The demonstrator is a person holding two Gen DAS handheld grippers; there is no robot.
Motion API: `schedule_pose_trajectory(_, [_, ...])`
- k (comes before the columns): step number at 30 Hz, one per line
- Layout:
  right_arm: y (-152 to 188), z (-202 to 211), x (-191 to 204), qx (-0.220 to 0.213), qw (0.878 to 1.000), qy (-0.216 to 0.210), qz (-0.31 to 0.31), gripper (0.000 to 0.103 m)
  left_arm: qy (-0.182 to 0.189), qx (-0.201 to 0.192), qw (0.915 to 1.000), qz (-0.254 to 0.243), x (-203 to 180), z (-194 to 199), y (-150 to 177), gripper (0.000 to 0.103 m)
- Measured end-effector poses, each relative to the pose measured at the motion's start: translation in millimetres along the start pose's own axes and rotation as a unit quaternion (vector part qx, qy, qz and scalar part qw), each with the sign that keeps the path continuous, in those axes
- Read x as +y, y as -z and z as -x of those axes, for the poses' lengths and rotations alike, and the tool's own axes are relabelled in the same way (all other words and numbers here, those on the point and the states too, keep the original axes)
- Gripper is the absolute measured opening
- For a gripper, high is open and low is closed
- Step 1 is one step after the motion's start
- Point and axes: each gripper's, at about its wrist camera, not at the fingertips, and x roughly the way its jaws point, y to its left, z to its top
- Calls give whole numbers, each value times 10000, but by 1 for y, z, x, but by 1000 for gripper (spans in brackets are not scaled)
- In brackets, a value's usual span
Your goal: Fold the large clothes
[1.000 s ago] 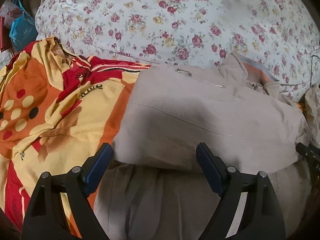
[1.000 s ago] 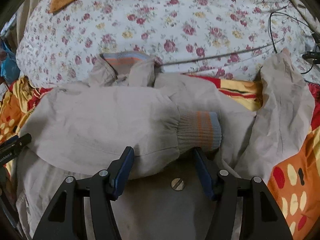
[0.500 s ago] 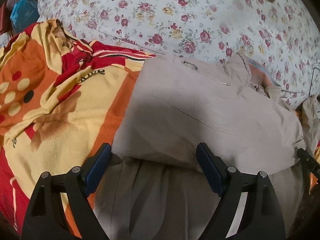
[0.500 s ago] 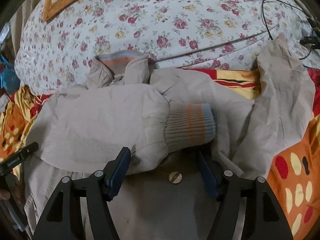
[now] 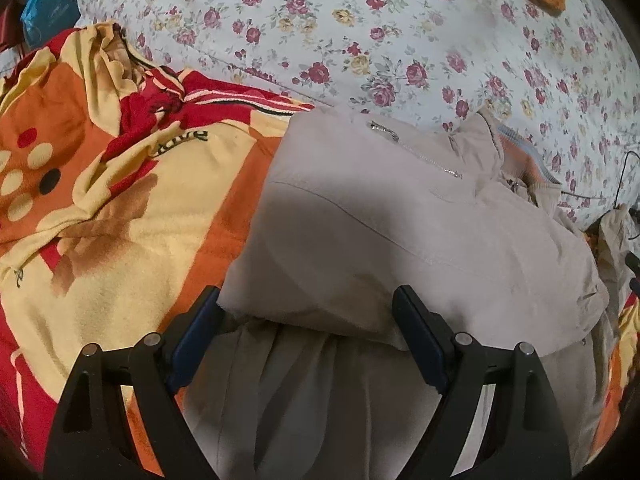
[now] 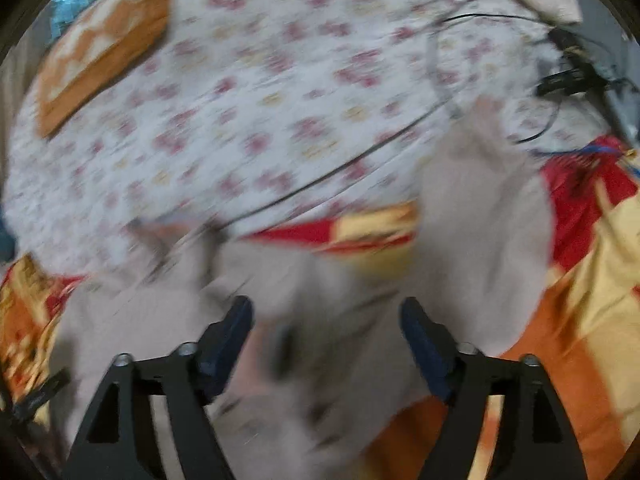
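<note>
beige jacket [image 5: 400, 232]: lies on orange-yellow-red blanket [image 5: 100, 208], part folded, zip and striped collar toward floral sheet [image 5: 380, 32]. left claw [image 5: 308, 336]: jaws wide, folded edge of jacket between pads, no pinch seen. right claw [image 6: 326, 340]: jaws opening, blurred view, beige cloth below, nothing gripped. black cable [image 6: 520, 80] on sheet, far right.
</note>
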Motion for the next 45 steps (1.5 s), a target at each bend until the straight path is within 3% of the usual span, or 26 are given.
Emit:
schedule_pose_trajectory(5, [-41,-52,-19,235,9980,584,60,84,-5,33,10000,-36,-1,-2,-1,87])
schedule_pose_trajectory(10, [-54,-103,-37,480,9927,1107,77,81,-132,49,9996,-239,-6,-8,-4,87])
schedule_pose_trajectory(12, [-53,-116,-43,556,9900,1283,203,59,-155,63,9995,-257,-7,-11,-5,87])
schedule_pose_trajectory(13, [-53,-120,-47,637,9893,1287,253,21,-155,65,9995,-253,-6,-11,-6,87])
schedule_pose_trajectory(14, [-52,-120,-50,670,9899,1230,234,1,-148,68,9996,-241,-5,-11,-6,87])
schedule_pose_trajectory(18, [-50,-77,-56,295,9988,386,-13,1,-94,44,9999,-133,-3,-8,-7,87])
schedule_pose_trajectory(22, [-47,7,-19,-137,9957,-657,635,1,-44,-58,10000,62,2,-1,-8,87])
schedule_pose_trajectory(25, [-41,71,27,-486,9823,-1281,1280,1,32,-123,9995,297,10,3,-9,87])
schedule_pose_trajectory(29, [3,132,106,-564,9425,-2390,2265,5,247,-136,9979,590,20,8,-9,87])
schedule_pose_trajectory(31, [39,131,140,-266,9290,-2464,2748,11,359,-191,9970,654,23,11,-8,87])
schedule_pose_trajectory(34, [95,113,167,624,9084,-2648,3175,45,527,-214,9963,647,23,14,-8,87])
schedule_pose_trajectory(35, [112,108,171,831,9056,-2610,3240,46,592,-216,9960,640,22,15,-8,87])
schedule_pose_trajectory(39, [123,106,166,976,9080,-2654,3090,47,683,-221,9952,672,20,16,-11,87])
schedule_pose_trajectory(43, [102,112,158,675,9177,-2955,2569,71,706,-252,9951,646,18,17,-10,87])
schedule_pose_trajectory(45, [93,107,163,590,9239,-2922,2400,73,681,-278,9954,621,17,18,-10,87])
